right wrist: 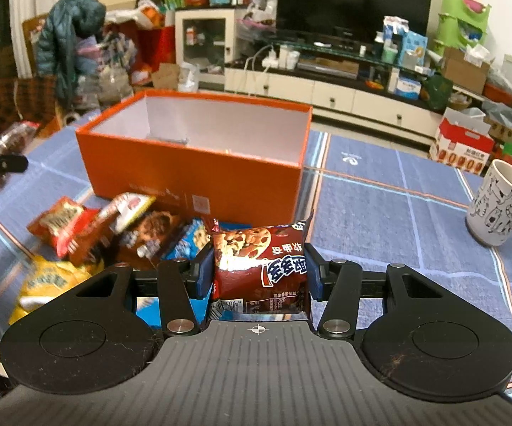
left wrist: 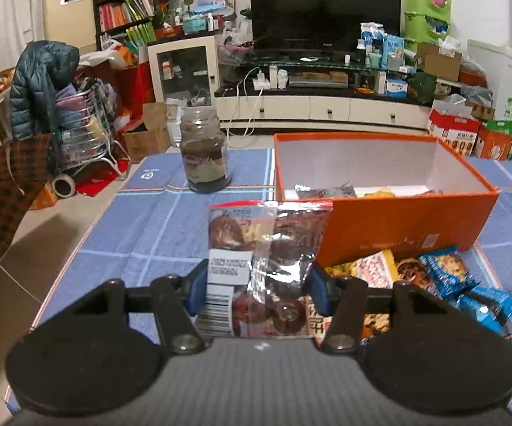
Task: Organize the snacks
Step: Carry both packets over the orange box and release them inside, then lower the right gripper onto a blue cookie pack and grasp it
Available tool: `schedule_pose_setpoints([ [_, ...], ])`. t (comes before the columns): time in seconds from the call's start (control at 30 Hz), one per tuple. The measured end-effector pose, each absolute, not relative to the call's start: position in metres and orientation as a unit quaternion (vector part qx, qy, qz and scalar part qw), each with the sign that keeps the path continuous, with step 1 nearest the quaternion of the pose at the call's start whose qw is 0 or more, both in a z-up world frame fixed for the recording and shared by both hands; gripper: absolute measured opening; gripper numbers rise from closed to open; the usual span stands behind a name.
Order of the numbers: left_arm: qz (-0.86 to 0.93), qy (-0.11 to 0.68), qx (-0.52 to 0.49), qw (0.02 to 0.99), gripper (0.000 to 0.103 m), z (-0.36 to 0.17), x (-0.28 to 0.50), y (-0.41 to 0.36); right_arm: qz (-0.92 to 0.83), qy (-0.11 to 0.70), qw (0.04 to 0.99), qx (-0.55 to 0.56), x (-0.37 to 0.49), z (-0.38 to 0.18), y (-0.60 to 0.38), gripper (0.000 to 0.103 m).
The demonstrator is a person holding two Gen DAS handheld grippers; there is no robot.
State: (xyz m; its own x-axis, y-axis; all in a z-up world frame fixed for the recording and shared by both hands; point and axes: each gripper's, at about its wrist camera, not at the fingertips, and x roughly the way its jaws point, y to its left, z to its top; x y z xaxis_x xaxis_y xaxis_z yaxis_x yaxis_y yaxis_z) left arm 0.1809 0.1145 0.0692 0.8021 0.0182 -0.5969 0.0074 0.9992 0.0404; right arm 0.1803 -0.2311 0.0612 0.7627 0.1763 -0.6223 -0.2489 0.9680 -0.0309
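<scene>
Blue checked tablecloth [right wrist: 380, 213] below, my left gripper [left wrist: 256, 284] clamps a clear-fronted chocolate-biscuit bag [left wrist: 266, 248], my right gripper [right wrist: 256, 273] a maroon cookie packet [right wrist: 261, 266]; I'd lift both clear over the orange cardboard box's [right wrist: 199, 174] rim before releasing.

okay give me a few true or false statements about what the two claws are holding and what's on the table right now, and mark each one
1. The left claw is shut on a clear cookie bag. True.
2. The right claw is empty. False: it grips a red chocolate-chip cookie packet.
3. The orange box has its lid on. False: it is open, with packets inside.
4. A patterned mug stands on the tablecloth. True.
5. Loose snack packets lie in front of the box. True.
</scene>
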Motion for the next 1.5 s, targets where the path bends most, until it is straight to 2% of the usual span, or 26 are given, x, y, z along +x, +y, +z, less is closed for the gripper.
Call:
schedule_pose_setpoints([
  [0.2, -0.003, 0.305, 0.007, 0.952, 0.055, 0.088, 0.206, 0.111, 0.128, 0.292, 0.947, -0.029, 0.196, 0.095, -0.233, 0.036],
  [0.47, -0.023, 0.312, 0.018, 0.950, 0.055, 0.093, 0.301, 0.056, 0.140, 0.295, 0.944, -0.038, 0.302, 0.111, -0.192, 0.036],
  [0.53, -0.031, 0.315, 0.020, 0.948, 0.064, 0.085, 0.323, 0.047, 0.133, 0.308, 0.941, -0.054, 0.330, 0.104, -0.180, 0.039],
  [0.57, -0.032, 0.318, 0.018, 0.947, 0.076, 0.084, 0.327, 0.046, 0.127, 0.316, 0.939, -0.058, 0.341, 0.101, -0.176, 0.043],
  [0.63, -0.041, 0.300, 0.013, 0.953, 0.081, 0.089, 0.315, 0.051, 0.121, 0.310, 0.942, -0.050, 0.341, 0.106, -0.176, 0.043],
  [0.67, -0.047, 0.287, 0.014, 0.957, 0.092, 0.092, 0.305, 0.055, 0.127, 0.294, 0.946, -0.042, 0.332, 0.112, -0.180, 0.047],
  [0.7, -0.052, 0.274, 0.017, 0.960, 0.097, 0.096, 0.290, 0.060, 0.132, 0.281, 0.950, -0.037, 0.322, 0.117, -0.183, 0.051],
  [0.73, -0.056, 0.264, 0.019, 0.963, 0.097, 0.097, 0.277, 0.066, 0.132, 0.272, 0.953, -0.033, 0.308, 0.120, -0.188, 0.058],
  [0.83, -0.091, 0.263, 0.026, 0.960, 0.097, 0.089, 0.232, 0.081, 0.139, 0.260, 0.955, -0.025, 0.255, 0.118, -0.206, 0.061],
  [0.93, -0.116, 0.267, 0.039, 0.956, 0.097, 0.074, 0.191, 0.090, 0.134, 0.277, 0.951, -0.027, 0.203, 0.094, -0.216, 0.069],
  [1.0, -0.138, 0.274, 0.045, 0.951, 0.097, 0.059, 0.166, 0.089, 0.130, 0.295, 0.947, -0.021, 0.177, 0.073, -0.218, 0.070],
  [1.1, -0.188, 0.280, 0.068, 0.939, 0.097, 0.041, 0.143, 0.082, 0.123, 0.330, 0.936, -0.015, 0.161, 0.046, -0.217, 0.071],
  [1.17, -0.234, 0.273, 0.120, 0.925, 0.097, 0.029, 0.132, 0.074, 0.126, 0.326, 0.936, -0.042, 0.157, 0.037, -0.207, 0.078],
  [1.3, -0.268, 0.283, 0.225, 0.893, 0.097, 0.005, 0.128, 0.058, 0.119, 0.329, 0.933, -0.089, 0.165, 0.023, -0.184, 0.078],
  [1.5, -0.302, 0.312, 0.186, 0.882, 0.097, 0.004, 0.142, 0.054, 0.120, 0.378, 0.913, -0.093, 0.193, 0.001, -0.174, 0.068],
])
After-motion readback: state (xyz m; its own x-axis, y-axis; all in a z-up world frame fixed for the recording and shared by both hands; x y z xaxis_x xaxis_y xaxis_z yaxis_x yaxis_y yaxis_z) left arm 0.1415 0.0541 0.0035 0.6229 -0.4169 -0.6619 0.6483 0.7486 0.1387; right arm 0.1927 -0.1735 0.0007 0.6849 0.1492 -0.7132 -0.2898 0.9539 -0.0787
